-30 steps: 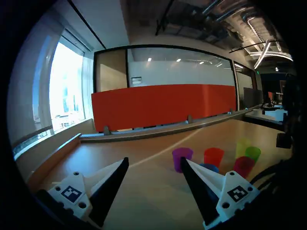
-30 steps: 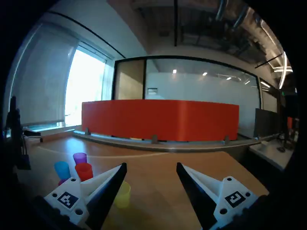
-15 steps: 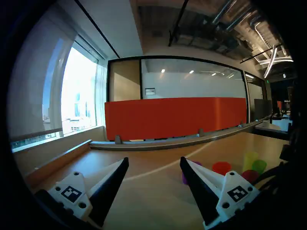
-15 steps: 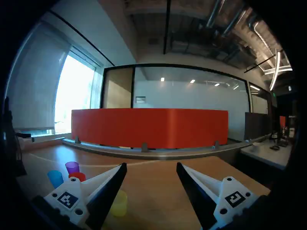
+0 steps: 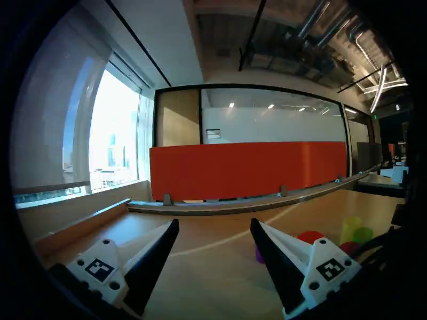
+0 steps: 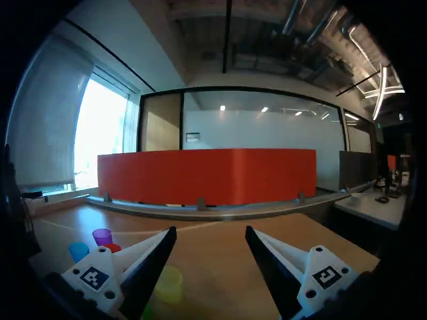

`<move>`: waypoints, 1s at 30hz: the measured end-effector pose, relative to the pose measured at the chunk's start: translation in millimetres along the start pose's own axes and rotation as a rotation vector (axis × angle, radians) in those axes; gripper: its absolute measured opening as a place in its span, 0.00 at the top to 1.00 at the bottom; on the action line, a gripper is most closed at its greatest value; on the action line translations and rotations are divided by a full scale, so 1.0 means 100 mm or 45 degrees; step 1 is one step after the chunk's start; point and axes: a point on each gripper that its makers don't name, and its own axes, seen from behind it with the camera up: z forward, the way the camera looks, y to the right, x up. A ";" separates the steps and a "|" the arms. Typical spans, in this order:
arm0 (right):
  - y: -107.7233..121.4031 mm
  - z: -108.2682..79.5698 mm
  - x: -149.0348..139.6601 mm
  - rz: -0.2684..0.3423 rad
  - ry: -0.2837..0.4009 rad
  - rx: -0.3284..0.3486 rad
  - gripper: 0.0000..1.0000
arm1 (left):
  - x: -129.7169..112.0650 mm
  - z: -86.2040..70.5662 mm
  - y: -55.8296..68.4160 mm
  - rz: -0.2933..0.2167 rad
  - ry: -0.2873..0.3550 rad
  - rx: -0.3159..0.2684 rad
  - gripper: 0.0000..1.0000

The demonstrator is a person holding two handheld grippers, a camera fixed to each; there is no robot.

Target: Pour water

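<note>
Wood makes up the big table point(image 5: 213, 277), and a long orange board point(image 5: 245, 168) stands at its far edge. The left tongs point(image 5: 213, 221) are spread wide above the table. They hold nothing and touch nothing. The right tongs point(image 6: 210, 229) are spread wide too, with nothing between the tips. Small cups stand on the table. In the left gripper view, a red cup point(image 5: 309, 236), a yellow cup point(image 5: 350, 228) and a green cup point(image 5: 363, 234) stand close together. In the right gripper view, a purple cup point(image 6: 102, 236) and a blue cup point(image 6: 79, 250) stand near each other.
</note>
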 end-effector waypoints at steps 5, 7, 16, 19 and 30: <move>-0.05 0.01 -0.05 0.011 -0.027 0.008 0.00 | -0.09 0.00 0.06 -0.001 0.007 -0.001 0.01; -0.04 0.01 -0.06 0.018 -0.034 0.003 0.00 | -0.13 0.00 0.06 0.001 0.005 0.004 0.01; 0.02 0.01 -0.04 0.013 -0.048 -0.034 0.00 | -0.24 -0.01 -0.03 -0.019 0.024 0.048 0.01; 0.01 -0.01 0.00 0.005 -0.045 -0.042 0.00 | -0.26 -0.01 -0.05 -0.027 0.035 0.049 0.01; 0.01 -0.05 0.02 -0.004 -0.061 -0.060 0.00 | -0.47 0.00 -0.11 -0.035 0.012 0.051 0.01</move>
